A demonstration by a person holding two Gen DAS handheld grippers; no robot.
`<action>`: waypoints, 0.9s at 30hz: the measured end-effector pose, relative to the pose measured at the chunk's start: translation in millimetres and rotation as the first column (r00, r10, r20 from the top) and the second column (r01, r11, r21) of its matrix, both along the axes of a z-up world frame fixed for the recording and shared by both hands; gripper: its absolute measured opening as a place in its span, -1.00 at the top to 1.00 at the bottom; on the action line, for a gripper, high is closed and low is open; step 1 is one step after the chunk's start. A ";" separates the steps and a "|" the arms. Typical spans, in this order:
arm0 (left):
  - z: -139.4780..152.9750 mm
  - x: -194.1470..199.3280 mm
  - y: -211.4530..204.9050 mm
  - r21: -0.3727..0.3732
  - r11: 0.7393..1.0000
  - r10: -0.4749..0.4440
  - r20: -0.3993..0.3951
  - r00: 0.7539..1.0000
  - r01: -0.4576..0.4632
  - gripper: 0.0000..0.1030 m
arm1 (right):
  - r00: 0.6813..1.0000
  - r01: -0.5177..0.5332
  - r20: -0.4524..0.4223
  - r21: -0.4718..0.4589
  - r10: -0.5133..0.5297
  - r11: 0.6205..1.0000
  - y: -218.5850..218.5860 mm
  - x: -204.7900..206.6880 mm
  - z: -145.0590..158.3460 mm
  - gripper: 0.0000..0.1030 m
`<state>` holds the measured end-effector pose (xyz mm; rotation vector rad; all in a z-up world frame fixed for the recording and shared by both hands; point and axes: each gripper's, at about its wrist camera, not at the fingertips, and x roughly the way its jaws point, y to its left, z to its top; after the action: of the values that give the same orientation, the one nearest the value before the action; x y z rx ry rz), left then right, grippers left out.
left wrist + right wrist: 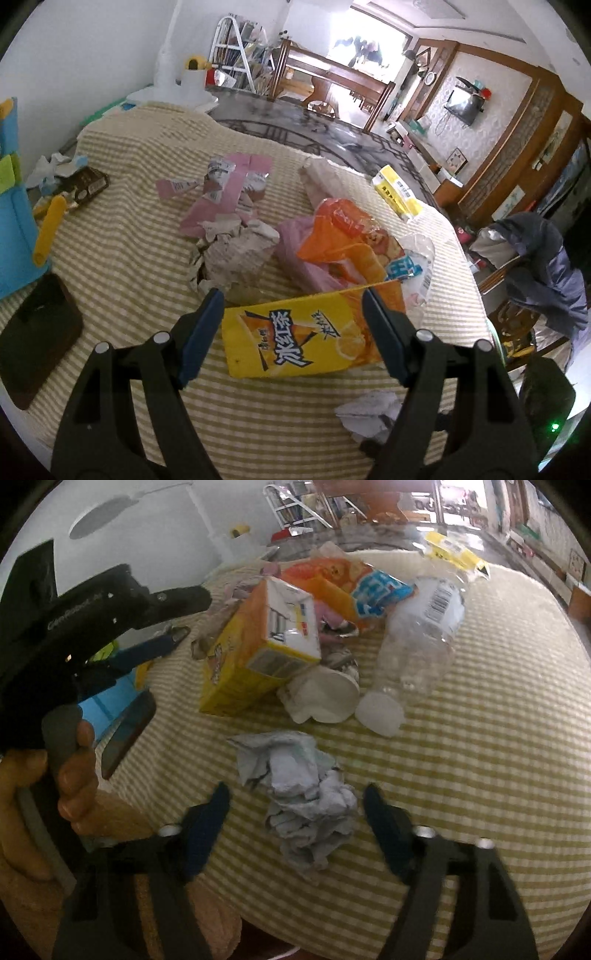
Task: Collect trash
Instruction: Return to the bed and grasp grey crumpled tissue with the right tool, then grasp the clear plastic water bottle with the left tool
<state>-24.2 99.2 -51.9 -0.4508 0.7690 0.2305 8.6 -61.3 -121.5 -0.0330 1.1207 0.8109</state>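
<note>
A yellow iced-tea carton (295,332) lies on the striped tablecloth (129,236), between the open fingers of my left gripper (293,306), which do not grip it. It also shows in the right wrist view (258,650). My right gripper (295,805) is open around a crumpled grey-white tissue (306,805), also seen in the left wrist view (369,413). An orange snack bag (343,236), crumpled paper (236,254), pink paper scraps (225,184), a clear plastic bottle (421,642) and a crushed paper cup (325,698) lie beyond.
A blue and yellow container (14,206) stands at the left edge, a dark flat phone-like object (37,332) beside it. A yellow pack (399,192) lies at the far table edge. A chair with a dark jacket (535,266) stands to the right.
</note>
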 end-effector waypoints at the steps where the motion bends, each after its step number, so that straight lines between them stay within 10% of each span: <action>1: -1.7 1.9 -0.1 -0.003 1.000 -0.002 -0.005 1.000 0.002 -0.44 | 1.000 0.007 -0.003 0.014 -0.007 1.000 -3.1 1.6 0.3 0.26; 9: -0.3 12.3 -30.6 0.097 0.986 -0.127 -0.061 0.990 0.133 -0.44 | 0.998 0.055 -0.003 0.074 -0.055 0.996 -28.9 4.4 9.9 0.33; 15: 5.9 19.3 -78.0 0.286 0.905 -0.280 -0.157 0.947 0.315 -0.60 | 0.990 0.144 -0.031 0.145 -0.141 0.979 -62.5 16.7 24.7 0.33; 24: 5.5 70.1 -118.5 0.189 0.923 -0.304 -0.168 0.938 0.334 -0.60 | 0.818 0.534 0.059 0.293 -0.572 0.793 -175.0 38.6 60.3 0.32; 27: -1.5 93.0 -144.3 0.260 0.896 -0.310 -0.212 0.927 0.359 -0.57 | 0.792 0.556 0.076 0.322 -0.606 0.767 -185.2 36.9 64.2 0.29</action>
<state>68.8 -45.1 -53.4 -0.0098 0.9455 0.0556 45.5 -246.4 -57.3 0.4642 0.7640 0.3814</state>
